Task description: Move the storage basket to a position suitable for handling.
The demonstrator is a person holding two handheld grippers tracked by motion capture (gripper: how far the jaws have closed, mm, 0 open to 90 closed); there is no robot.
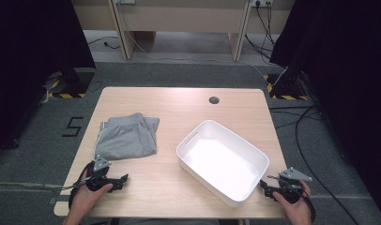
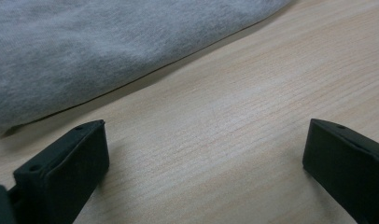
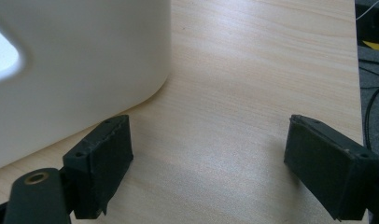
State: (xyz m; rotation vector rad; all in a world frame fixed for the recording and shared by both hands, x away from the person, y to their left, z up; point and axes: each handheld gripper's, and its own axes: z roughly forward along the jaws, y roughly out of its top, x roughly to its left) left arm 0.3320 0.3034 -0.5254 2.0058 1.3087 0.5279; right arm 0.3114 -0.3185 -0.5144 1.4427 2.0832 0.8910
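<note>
Lying folded on the tabletop [image 1: 179, 108] left of the white bin [image 1: 254, 154], the grey shorts [image 1: 127, 137] looked soft, light and limp, best pinched at the near folded edge; left tool [image 1: 122, 179] and right tool [image 1: 266, 187] stood wide open, empty.

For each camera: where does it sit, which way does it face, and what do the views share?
High view: above the near edge, looking forward and down on the table, left gripper, right gripper, both hands.
Left gripper view: rides low, facing the grey garment, shared with the high view.
Right gripper view: rides low beside the white bin, likewise shared.
</note>
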